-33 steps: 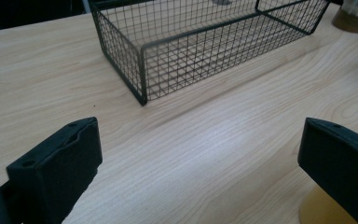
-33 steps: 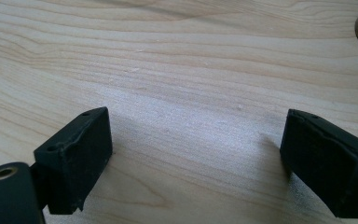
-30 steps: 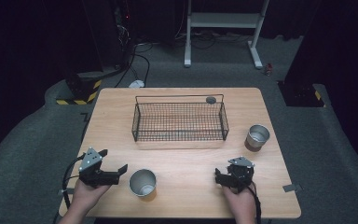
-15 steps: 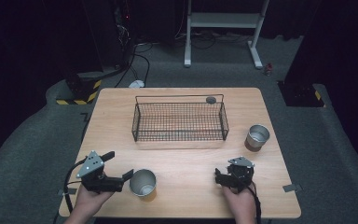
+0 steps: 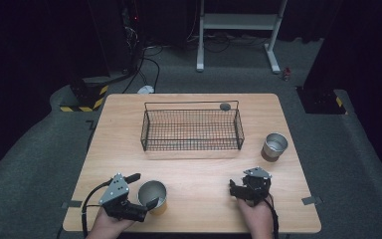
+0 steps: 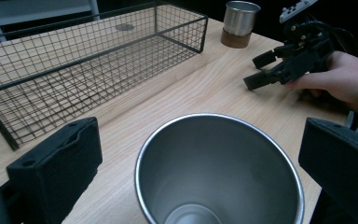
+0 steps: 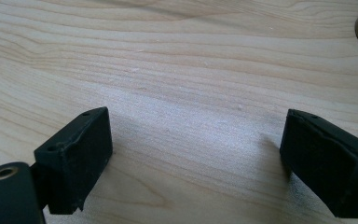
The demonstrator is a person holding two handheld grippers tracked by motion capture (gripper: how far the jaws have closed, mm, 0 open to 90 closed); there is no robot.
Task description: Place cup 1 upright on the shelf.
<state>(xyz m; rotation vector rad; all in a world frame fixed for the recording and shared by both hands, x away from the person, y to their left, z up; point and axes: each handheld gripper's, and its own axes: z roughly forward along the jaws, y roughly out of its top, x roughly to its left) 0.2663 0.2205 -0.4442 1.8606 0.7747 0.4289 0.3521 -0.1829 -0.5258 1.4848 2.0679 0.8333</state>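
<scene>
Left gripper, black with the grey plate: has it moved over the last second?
Yes. The left gripper has moved rightward along the table's near edge, closing on the steel cup; its open jaws now straddle it.

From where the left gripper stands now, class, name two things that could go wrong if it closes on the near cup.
1. The left gripper straddles the steel cup with open jaws set high, near its rim; a squeeze there might tip the cup.
2. The cup stands close to the table's near edge, so a nudge could push it off.

Table [image 5: 189, 174] evenly lit, surroundings dark (near black); soft shadows, close fingers [image 7: 74, 154] slightly blurred.
</scene>
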